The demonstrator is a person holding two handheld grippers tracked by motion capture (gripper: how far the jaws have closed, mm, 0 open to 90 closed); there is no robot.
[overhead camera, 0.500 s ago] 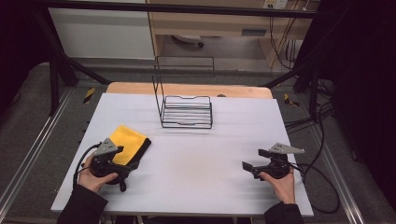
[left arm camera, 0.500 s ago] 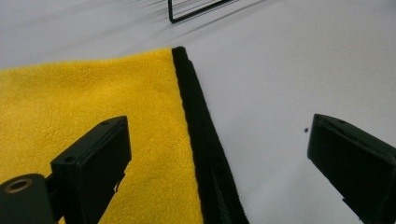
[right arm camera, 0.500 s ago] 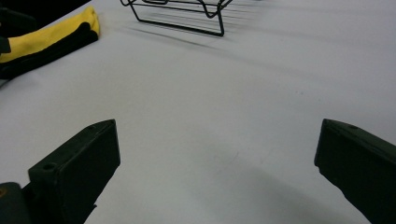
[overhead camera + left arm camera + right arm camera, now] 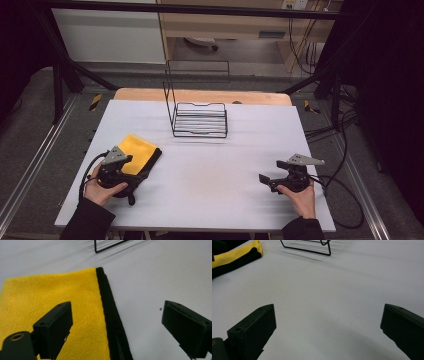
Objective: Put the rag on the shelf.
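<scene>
A folded yellow cloth (image 4: 136,150) with a black edge lies flat on the left side of the white table (image 4: 210,170). My left gripper (image 4: 130,168) sits low at the cloth's near end, open. In the left gripper view the left gripper (image 4: 117,317) straddles the cloth's black edge. One jaw hangs over the yellow cloth (image 4: 50,292) and the other over bare table, and neither pad presses on it. My right gripper (image 4: 274,171) rests at the right front, open, pointing left. In its own view the right gripper (image 4: 328,322) has nothing between its jaws, and the cloth (image 4: 234,253) lies far off.
A black wire rack (image 4: 199,120) with a tall back stands at the table's far middle, also seen as the rack (image 4: 110,246) and the rack (image 4: 309,246). A wooden strip (image 4: 200,95) borders the far edge. Cables trail off the right side.
</scene>
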